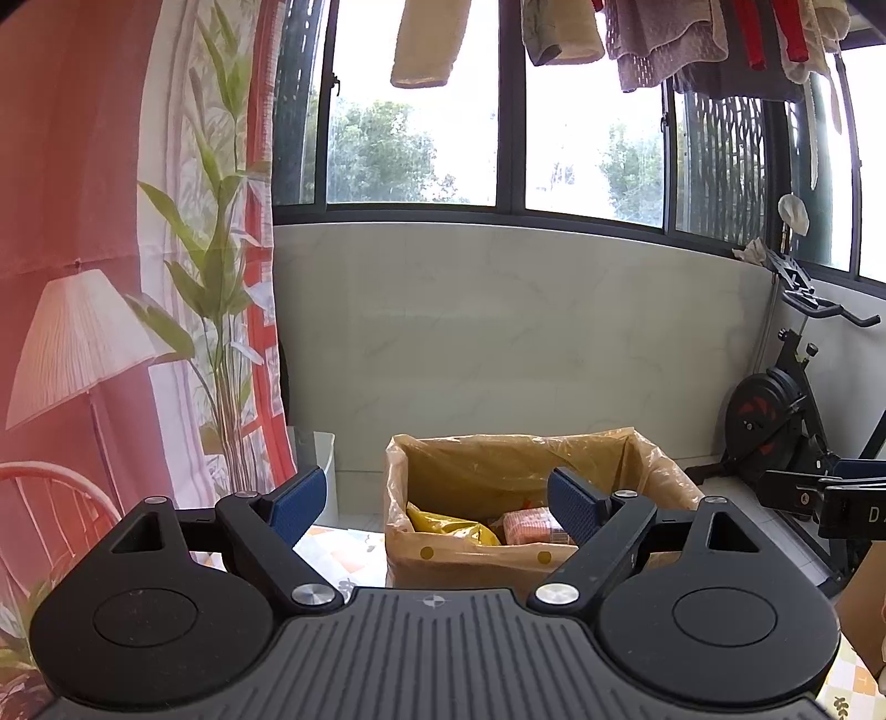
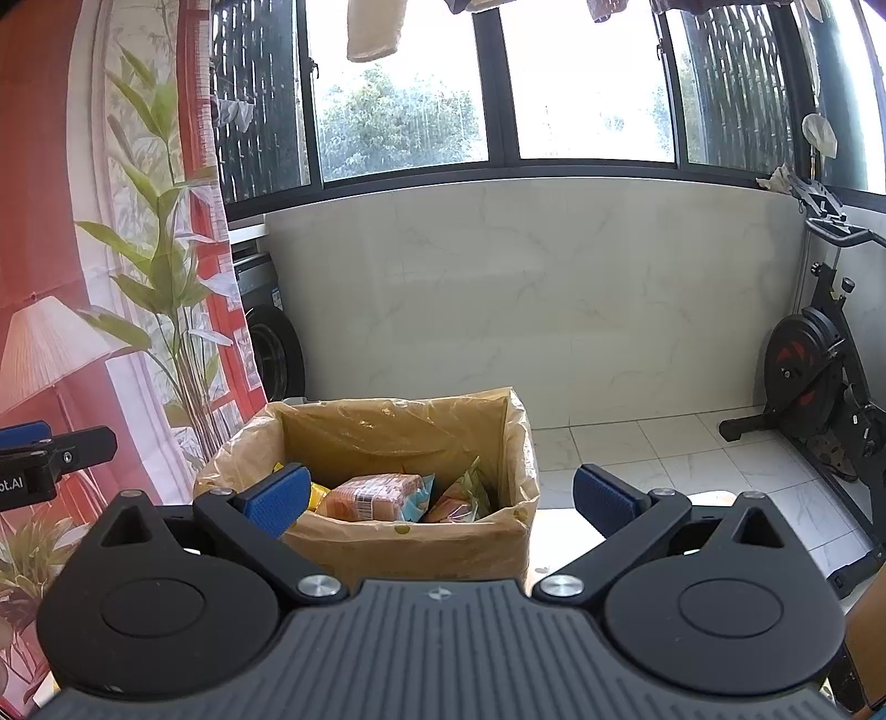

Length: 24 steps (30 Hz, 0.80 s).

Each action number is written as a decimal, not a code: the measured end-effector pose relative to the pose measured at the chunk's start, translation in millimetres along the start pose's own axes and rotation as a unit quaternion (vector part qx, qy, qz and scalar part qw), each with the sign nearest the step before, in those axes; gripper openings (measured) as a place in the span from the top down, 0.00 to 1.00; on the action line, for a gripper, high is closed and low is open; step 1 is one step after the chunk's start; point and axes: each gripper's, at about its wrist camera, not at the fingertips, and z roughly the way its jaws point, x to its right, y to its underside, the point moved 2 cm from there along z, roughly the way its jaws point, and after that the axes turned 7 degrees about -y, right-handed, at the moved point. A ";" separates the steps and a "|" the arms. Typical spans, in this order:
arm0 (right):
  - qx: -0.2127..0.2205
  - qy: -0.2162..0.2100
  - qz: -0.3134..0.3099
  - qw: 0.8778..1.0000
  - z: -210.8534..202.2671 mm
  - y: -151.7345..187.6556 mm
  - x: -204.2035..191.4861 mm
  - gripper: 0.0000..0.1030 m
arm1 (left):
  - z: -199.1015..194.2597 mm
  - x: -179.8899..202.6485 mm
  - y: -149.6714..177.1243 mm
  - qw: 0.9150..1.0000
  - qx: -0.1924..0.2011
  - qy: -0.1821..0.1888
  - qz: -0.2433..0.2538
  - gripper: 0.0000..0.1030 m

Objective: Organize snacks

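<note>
A cardboard box lined with a clear plastic bag stands ahead of both grippers; it also shows in the right wrist view. Inside lie a yellow snack bag, an orange-pink wrapped pack and more packets. My left gripper is open and empty, just in front of the box. My right gripper is open and empty, near the box's front right. The right gripper's side shows at the left view's right edge.
A patterned tablecloth lies under the box. A printed curtain hangs on the left. A white bin stands behind. An exercise bike stands at the right on a tiled floor. Laundry hangs overhead.
</note>
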 end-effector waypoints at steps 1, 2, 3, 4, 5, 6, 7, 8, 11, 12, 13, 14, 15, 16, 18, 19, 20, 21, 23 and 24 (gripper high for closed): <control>0.000 0.000 -0.001 1.000 0.1 0.1 0.5 0.00 | -0.1 0.0 -0.2 1.000 0.000 0.000 -0.001 0.14; 0.000 0.000 -0.001 1.000 0.1 0.1 0.4 0.00 | -0.1 -0.4 -0.3 1.000 0.000 -0.001 -0.001 0.14; 0.000 0.000 -0.001 1.000 0.1 0.1 0.4 0.00 | -0.1 -0.5 -0.3 1.000 0.000 -0.001 -0.001 0.14; 0.001 0.000 -0.001 1.000 0.0 0.3 0.4 0.00 | -0.1 -0.8 -0.4 1.000 0.000 -0.002 -0.002 0.14; 0.001 0.000 -0.001 1.000 -0.3 0.7 0.4 0.00 | -0.4 -0.5 -0.6 1.000 0.000 -0.002 -0.002 0.14; 0.001 0.000 -0.001 1.000 -0.3 0.7 0.4 0.00 | -0.5 -0.5 -0.5 1.000 0.000 -0.002 -0.002 0.14; 0.001 0.000 -0.001 1.000 -0.4 0.8 0.4 0.00 | -0.6 -0.7 -0.7 1.000 0.001 -0.002 -0.003 0.14; 0.001 0.000 -0.001 1.000 -0.4 0.7 0.3 0.00 | -0.6 -0.5 -0.7 1.000 0.001 -0.002 -0.003 0.14; 0.001 0.000 -0.002 1.000 -0.4 0.8 0.1 0.00 | -1.4 0.1 -0.4 1.000 0.001 -0.003 -0.004 0.14; 0.000 0.000 -0.002 1.000 -0.4 0.8 0.2 0.00 | -1.4 0.0 -0.4 1.000 0.001 -0.003 -0.004 0.14; 0.000 0.000 -0.002 1.000 0.1 0.5 0.6 0.00 | -1.4 -0.1 -0.4 1.000 0.001 -0.003 -0.004 0.14; 0.000 0.000 -0.002 1.000 -0.2 0.6 0.8 0.00 | -1.4 -0.2 -0.4 1.000 0.001 -0.003 -0.004 0.14; 0.000 0.000 -0.002 1.000 -0.2 0.6 0.7 0.00 | -1.5 0.0 0.2 1.000 0.001 -0.002 -0.004 0.14; 0.000 0.000 -0.002 1.000 -0.2 0.6 0.7 0.00 | -1.6 0.2 0.3 1.000 0.000 -0.002 -0.005 0.14; 0.000 0.000 -0.002 1.000 -0.3 0.7 0.4 0.00 | -2.2 0.6 0.4 1.000 0.000 -0.002 -0.005 0.14; 0.000 0.000 -0.002 1.000 -0.3 0.7 0.3 0.00 | -2.7 1.0 0.3 1.000 0.001 -0.002 -0.005 0.14; 0.000 0.001 -0.002 1.000 -0.3 0.7 0.2 0.00 | -3.2 1.2 0.3 1.000 0.002 -0.002 -0.004 0.14; 0.000 0.000 -0.002 1.000 -0.3 0.8 0.2 0.00 | -3.7 1.3 0.3 1.000 0.003 -0.002 -0.004 0.14; 0.000 0.000 -0.003 1.000 -0.7 1.0 0.3 0.00 | -3.7 0.8 0.5 1.000 0.002 0.000 -0.005 0.14; 0.000 0.000 -0.002 1.000 -0.7 1.0 0.2 0.00 | -3.5 0.4 0.5 1.000 0.002 0.000 -0.005 0.14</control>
